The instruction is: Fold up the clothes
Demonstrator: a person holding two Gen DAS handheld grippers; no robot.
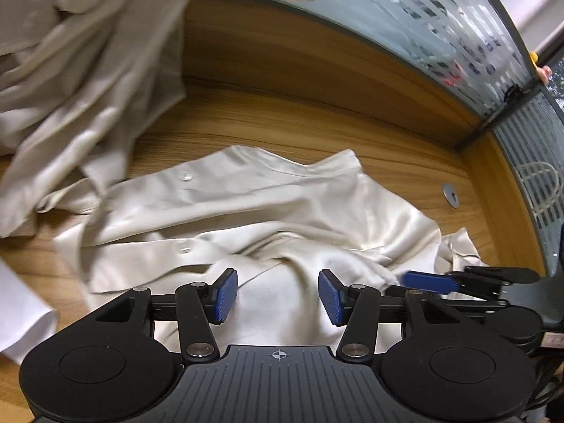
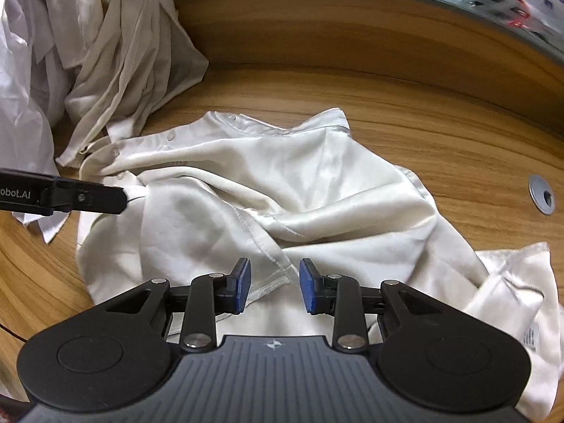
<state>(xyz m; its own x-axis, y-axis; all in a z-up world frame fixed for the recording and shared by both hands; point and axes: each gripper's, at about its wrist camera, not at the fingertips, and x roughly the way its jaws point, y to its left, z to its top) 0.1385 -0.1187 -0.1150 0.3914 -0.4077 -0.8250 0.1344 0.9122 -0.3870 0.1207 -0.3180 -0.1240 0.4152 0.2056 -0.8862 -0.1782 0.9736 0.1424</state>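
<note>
A crumpled cream button-up shirt [image 1: 246, 204] [image 2: 317, 183] lies on the wooden desk [image 1: 317, 123] [image 2: 423, 112]. My left gripper [image 1: 277, 296] is open just above the shirt's near fabric, with nothing between its blue pads [image 1: 225, 294]. In the right wrist view the left gripper [image 2: 121, 199] comes in side-on from the left, its tip at the button placket. My right gripper [image 2: 275, 289] is open low over the shirt, with a stitched hem edge [image 2: 278, 275] lying between its fingers. In the left wrist view the right gripper [image 1: 428, 282] shows side-on at the shirt's right edge.
A heap of other pale garments [image 1: 88, 53] [image 2: 105, 35] sits at the back left. White cloth [image 1: 21, 317] lies at the near left. A metal cable grommet [image 1: 451, 194] [image 2: 543, 194] is set in the desk right of the shirt. A frosted glass partition [image 1: 440, 17] bounds the desk behind.
</note>
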